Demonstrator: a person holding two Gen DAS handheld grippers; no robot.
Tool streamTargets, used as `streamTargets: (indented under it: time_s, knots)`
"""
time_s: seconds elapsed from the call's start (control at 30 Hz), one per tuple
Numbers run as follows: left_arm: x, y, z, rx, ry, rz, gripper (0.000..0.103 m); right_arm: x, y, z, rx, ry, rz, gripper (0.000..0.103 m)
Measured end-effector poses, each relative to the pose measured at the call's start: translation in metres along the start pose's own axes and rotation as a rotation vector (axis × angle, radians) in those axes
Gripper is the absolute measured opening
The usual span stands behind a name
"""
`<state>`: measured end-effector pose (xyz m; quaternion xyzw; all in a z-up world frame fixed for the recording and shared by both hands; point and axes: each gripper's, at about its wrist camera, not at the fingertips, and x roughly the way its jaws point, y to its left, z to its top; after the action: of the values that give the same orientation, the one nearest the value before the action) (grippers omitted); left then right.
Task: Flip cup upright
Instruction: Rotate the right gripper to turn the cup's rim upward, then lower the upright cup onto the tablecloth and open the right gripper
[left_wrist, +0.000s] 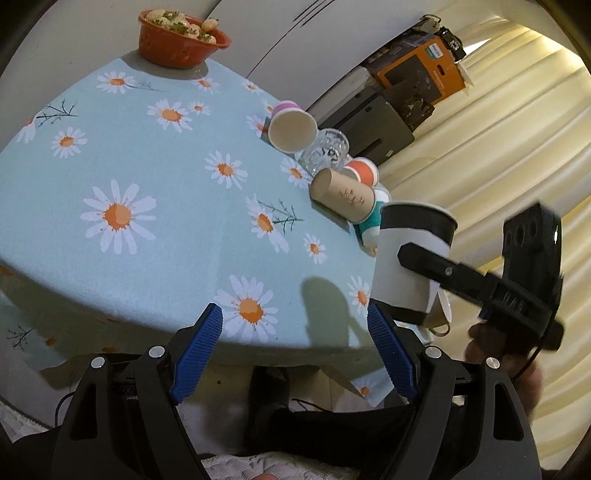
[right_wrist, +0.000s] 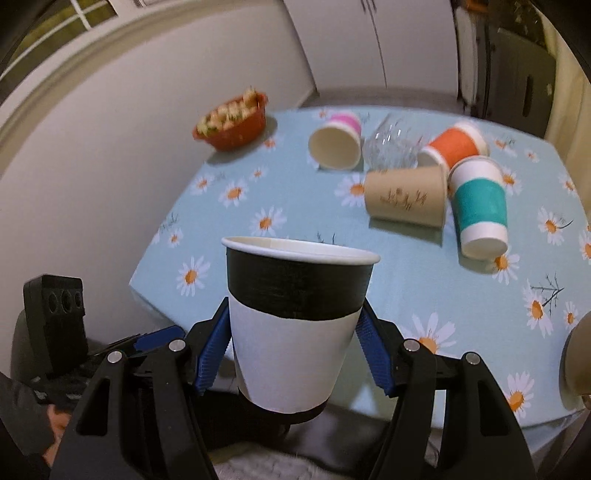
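Cup (right_wrist: 295, 325) upright, pinched by your right hand-held gripper (right_wrist: 293, 354) above worktop (right_wrist: 406, 280) near edge; left hand-held gripper (left_wrist: 295, 350) spread, empty.

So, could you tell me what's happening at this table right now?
A person is working with two handheld grippers. The right gripper is clamped on a black-and-white paper cup, held upright with its opening up, above the near edge of the table. The left gripper is open and holds nothing. Four more paper cups, such as the teal one, lie tipped over beside a glass, with a red bowl of food further back.
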<state>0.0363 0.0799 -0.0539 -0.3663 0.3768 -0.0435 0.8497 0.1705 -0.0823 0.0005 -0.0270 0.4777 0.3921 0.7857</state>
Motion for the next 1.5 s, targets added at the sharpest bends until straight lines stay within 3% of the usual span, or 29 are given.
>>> streamTargets:
  time_s: [0.1, 0.27, 0.53, 1.03, 1.5]
  knots:
    - [-0.005, 0.002, 0.002, -0.008, -0.028, -0.008, 0.079, -0.003, 0.005, -0.016, -0.08, -0.153, -0.044, 0.065]
    - [-0.009, 0.006, 0.004, -0.025, -0.058, -0.017, 0.079, 0.003, 0.013, -0.038, -0.159, -0.327, -0.118, 0.065]
    - [-0.013, 0.013, 0.006, -0.05, -0.078, -0.023, 0.079, 0.02, 0.013, -0.058, -0.14, -0.497, -0.199, 0.065]
    - [-0.016, 0.009, 0.005, -0.026, -0.126, 0.004, 0.079, 0.054, 0.002, -0.082, -0.172, -0.599, -0.375, 0.065]
    - [-0.014, 0.006, 0.004, -0.006, -0.123, 0.029, 0.079, 0.073, 0.004, -0.089, -0.227, -0.596, -0.427, 0.065]
